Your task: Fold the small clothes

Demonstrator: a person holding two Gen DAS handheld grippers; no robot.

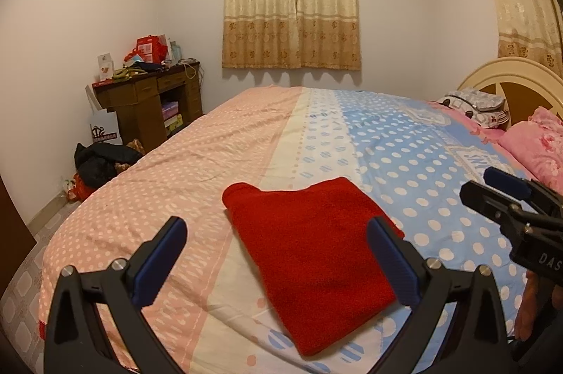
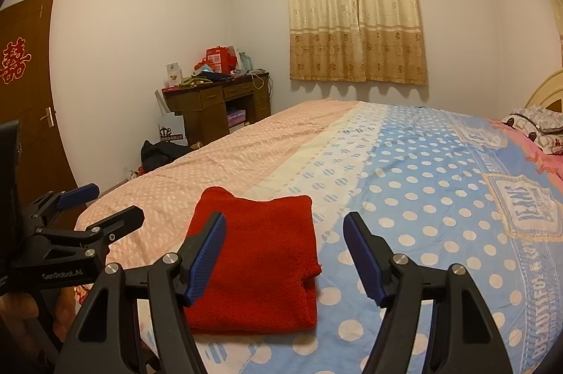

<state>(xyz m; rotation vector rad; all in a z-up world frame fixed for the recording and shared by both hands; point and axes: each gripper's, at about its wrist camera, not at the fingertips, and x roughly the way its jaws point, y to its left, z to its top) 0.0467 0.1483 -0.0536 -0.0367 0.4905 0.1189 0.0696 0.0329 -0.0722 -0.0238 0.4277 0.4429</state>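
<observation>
the red garment (image 1: pixel 313 265) looks soft, light and floppy, likely best pinched at a corner or along an edge. it's a fuzzy red knit, already folded into a neat rectangle, lying on the bed (image 1: pixel 197 184) toward six o'clock. the left gripper (image 1: pixel 278 265) and right gripper (image 2: pixel 285 257) hover above it, jaws wide, holding nothing.

Item: one small red garment (image 1: pixel 313 265), fleecy or knitted, plain, without visible print. State: folded into a compact, roughly rectangular packet, several layers thick; the edges are fairly even, and one rounded corner bulges at the far left (image 2: pixel 214 194). Pose: lying flat, slightly skewed to the bed's stripes. Place: on the bed (image 1: pixel 211 162), near its near edge, across the cream band between the pink dotted and blue dotted parts of the cover.
</observation>
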